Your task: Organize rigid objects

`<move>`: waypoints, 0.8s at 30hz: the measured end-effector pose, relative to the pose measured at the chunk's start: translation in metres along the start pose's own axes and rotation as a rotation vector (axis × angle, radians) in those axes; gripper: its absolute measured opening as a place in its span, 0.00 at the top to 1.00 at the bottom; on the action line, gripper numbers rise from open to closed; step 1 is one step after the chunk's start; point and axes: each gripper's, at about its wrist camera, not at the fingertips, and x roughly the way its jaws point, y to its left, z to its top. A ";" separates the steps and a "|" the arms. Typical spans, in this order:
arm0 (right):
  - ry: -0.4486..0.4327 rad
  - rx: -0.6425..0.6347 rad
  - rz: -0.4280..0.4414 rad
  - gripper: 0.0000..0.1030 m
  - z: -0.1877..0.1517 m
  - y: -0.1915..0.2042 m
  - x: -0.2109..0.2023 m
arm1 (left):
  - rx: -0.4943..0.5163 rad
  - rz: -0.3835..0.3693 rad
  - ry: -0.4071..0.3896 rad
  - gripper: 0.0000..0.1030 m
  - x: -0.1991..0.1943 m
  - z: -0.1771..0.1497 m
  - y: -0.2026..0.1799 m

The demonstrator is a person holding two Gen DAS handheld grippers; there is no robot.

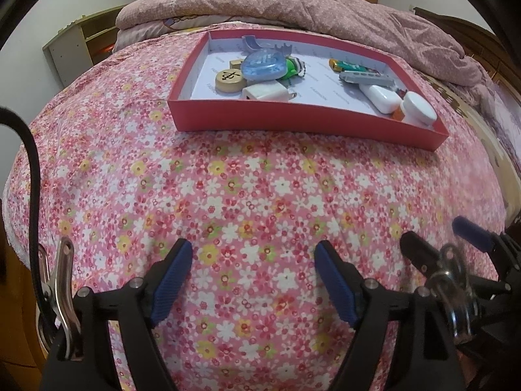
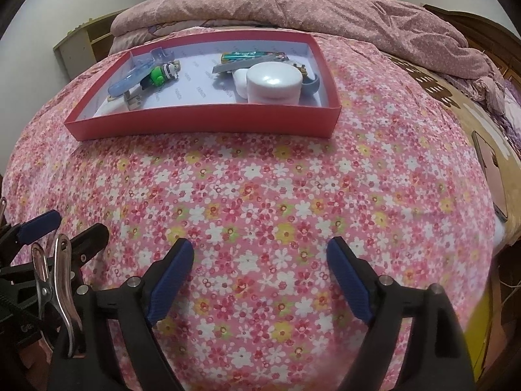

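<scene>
While both tools hang over bare bedding, I log what I see from left to right:

Left gripper (image 1: 252, 260): jaws spread wide, nothing between the blue pads; only the floral sheet (image 1: 228, 195) shows below them.
Red tray (image 1: 293, 123): sits well ahead of me on the sheet, in front of the rumpled quilt (image 1: 293, 3); every small item I can find is already inside it.
Tray, left half: wooden disc (image 1: 228, 79) at the near left, clear blue case (image 1: 263, 66) leaning over it, white plug (image 1: 263, 93) at the front wall, green toy (image 1: 291, 66) just behind.
Tray, right half: grey bar (image 1: 364, 76), white oblong (image 1: 382, 96), then the white-capped jar (image 1: 418, 107) tucked in the near right corner.
Right gripper (image 2: 260, 260): also wide open and empty; its neighbour's finger shows at the left edge of its view.
Phone (image 2: 491, 176): a flat phone-like slab lies off to the right, outside the tray; I cannot tell whether it belongs to the job.
Judgement: sorting looks close to done; if I regroup, I would approach over the near wall, take the jar across its cap, and keep the other tool clear of the pile.
</scene>
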 end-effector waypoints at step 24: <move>-0.004 0.021 -0.004 0.13 0.000 -0.001 0.001 | -0.009 -0.003 0.001 0.20 0.002 0.003 0.001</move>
